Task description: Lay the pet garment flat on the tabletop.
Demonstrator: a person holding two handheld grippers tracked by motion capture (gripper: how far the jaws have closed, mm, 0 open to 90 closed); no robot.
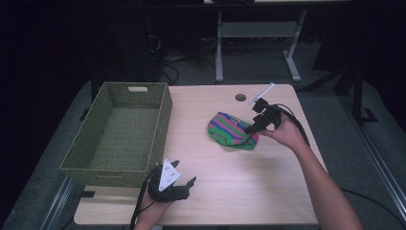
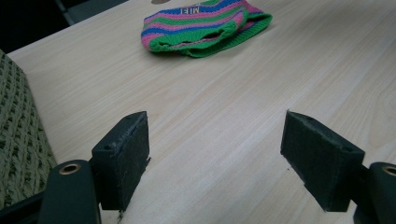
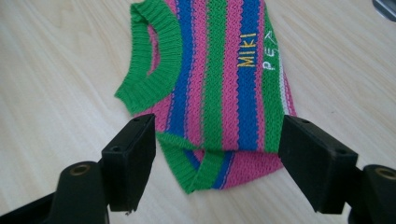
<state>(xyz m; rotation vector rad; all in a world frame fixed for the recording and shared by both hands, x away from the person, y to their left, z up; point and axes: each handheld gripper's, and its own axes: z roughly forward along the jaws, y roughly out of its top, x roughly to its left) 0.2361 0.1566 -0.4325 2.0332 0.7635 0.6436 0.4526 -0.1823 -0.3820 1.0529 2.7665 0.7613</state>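
Both claws (image 1: 184, 184) (image 1: 252, 128) gape wide, holding nothing; green basket (image 1: 119, 132) sits empty, striped sweater (image 1: 232, 130) outside.

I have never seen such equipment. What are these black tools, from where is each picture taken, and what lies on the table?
A person holds a two-jaw tool in each hand. The high view looks down on the light wooden table. The left hand-held gripper rests open near the woven olive-green basket, holding nothing. The right hand-held gripper is at the small knitted sweater with pink, green and blue stripes. The other two pictures come from cameras riding on the tools, looking along their black jaws. In the right gripper view, the open jaws stand at either side of the sweater's edge, not yet closed.
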